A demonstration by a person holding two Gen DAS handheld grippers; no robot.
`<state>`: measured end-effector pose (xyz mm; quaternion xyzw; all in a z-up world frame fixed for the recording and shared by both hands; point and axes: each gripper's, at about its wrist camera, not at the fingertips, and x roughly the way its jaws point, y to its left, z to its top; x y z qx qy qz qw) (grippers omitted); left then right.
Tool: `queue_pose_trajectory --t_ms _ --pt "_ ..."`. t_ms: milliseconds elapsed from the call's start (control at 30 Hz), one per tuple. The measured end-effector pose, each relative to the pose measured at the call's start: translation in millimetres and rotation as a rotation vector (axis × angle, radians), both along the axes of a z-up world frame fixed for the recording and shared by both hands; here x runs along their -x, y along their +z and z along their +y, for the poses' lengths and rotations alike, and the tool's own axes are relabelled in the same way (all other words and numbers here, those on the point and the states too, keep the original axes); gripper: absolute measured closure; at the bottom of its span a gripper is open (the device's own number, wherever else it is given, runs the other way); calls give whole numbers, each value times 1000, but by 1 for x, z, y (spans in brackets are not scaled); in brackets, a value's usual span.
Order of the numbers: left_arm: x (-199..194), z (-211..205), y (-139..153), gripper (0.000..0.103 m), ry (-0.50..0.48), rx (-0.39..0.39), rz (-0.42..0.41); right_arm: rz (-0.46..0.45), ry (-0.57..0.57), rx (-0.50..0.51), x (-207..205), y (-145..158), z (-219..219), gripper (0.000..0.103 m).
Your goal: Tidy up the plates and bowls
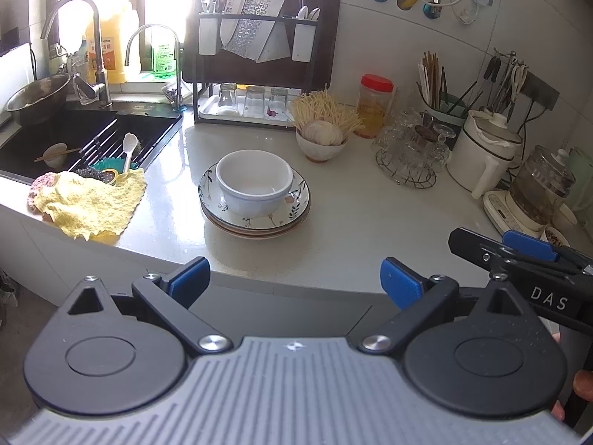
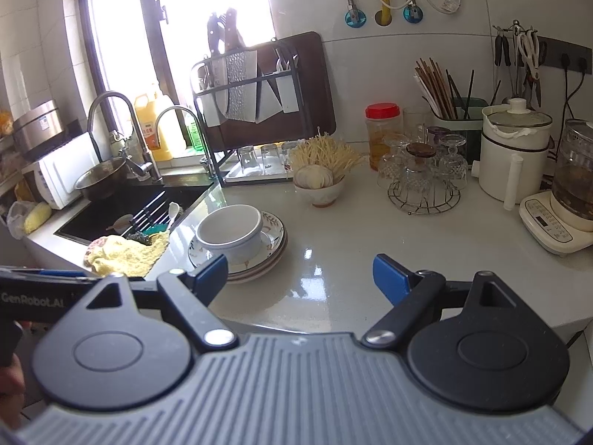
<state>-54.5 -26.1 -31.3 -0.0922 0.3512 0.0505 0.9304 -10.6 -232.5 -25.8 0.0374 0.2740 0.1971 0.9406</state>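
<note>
Bowl and plates, left wrist view: a white bowl (image 1: 254, 181) sits upright on a stack of floral plates (image 1: 255, 218) on the pale counter (image 1: 352, 230), between the sink and the cluttered right side, probably gathered there so they can be lifted from one spot.
Left gripper: the left gripper (image 1: 294, 283) has its blue pads spread wide with nothing between them, hanging back at the counter's near edge, well apart from the stack; it looks poised for an approach.
Neighbour: the right gripper (image 1: 519, 248) juts in at the right edge, also clear of the crockery.
Cloth: a yellow cloth (image 1: 92, 204) drapes over the sink corner, near the plates but not touching them.

Stack, right wrist view: the bowl (image 2: 231, 231) and plates (image 2: 259, 256) lie to the left of centre, beside the sink (image 2: 122, 211).
Right gripper: the right gripper (image 2: 300, 280) is wide open and empty; its left pad overlaps the plate rim in the picture, though I judge it nearer the camera, not touching.
Other bowl: a small bowl (image 2: 320, 189) holds garlic and noodles, so it is likely no part of the sorting.
</note>
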Motion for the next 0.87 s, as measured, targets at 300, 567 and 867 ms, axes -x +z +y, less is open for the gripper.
queue_pose_trajectory --t_ms 300,567,867 --pt "5 2 -2 2 -3 7 1 -4 -1 0 2 0 3 16" --pt "7 5 -2 2 0 0 -9 -5 -20 -5 6 -4 4 16" --pt "11 5 -3 2 -1 0 -13 -12 -19 -14 10 -7 3 16"
